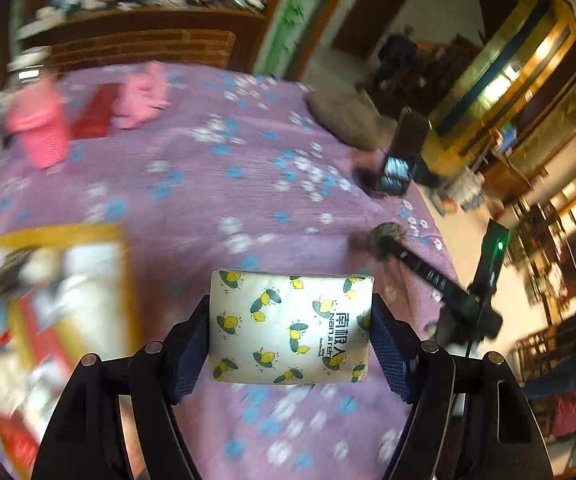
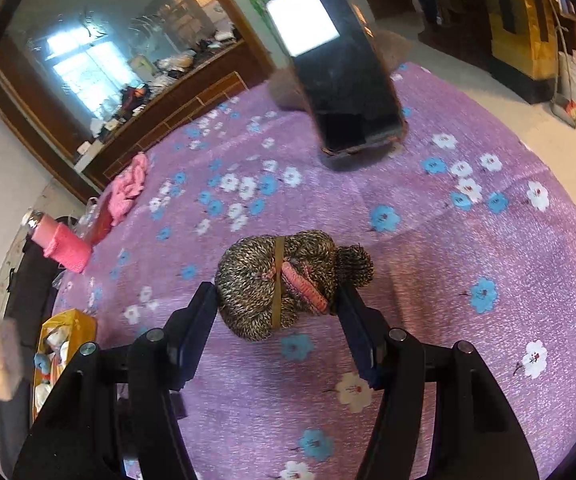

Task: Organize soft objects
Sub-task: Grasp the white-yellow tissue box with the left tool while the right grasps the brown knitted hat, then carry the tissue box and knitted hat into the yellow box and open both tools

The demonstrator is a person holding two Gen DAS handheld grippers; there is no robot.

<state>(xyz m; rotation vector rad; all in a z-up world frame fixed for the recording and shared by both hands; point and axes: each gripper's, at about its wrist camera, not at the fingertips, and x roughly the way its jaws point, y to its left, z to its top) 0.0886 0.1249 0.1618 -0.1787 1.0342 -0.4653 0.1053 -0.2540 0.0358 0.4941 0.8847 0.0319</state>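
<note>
Left wrist view: the left gripper [image 1: 289, 344] clamps a lemon-print tissue pack [image 1: 291, 327], soft and white, at lower centre above the purple bedspread [image 1: 216, 184]. Right wrist view: the right gripper [image 2: 278, 314] squeezes a speckled knit bundle [image 2: 276, 286] bound by a rubber band. Judging by this, both are mid-sort; pink knits [image 2: 128, 188] at the left remain.

On the purple flowered cover [image 2: 467, 248] lie one lemon-print tissue pack [image 1: 289, 326] at lower centre, one speckled knit bundle [image 2: 284, 284] and two pink knit pieces [image 2: 128, 188] [image 2: 66, 246] at left. One phone [image 2: 343, 76] stands at upper centre, and one yellow bag [image 2: 68, 320] sits at lower left.
</note>
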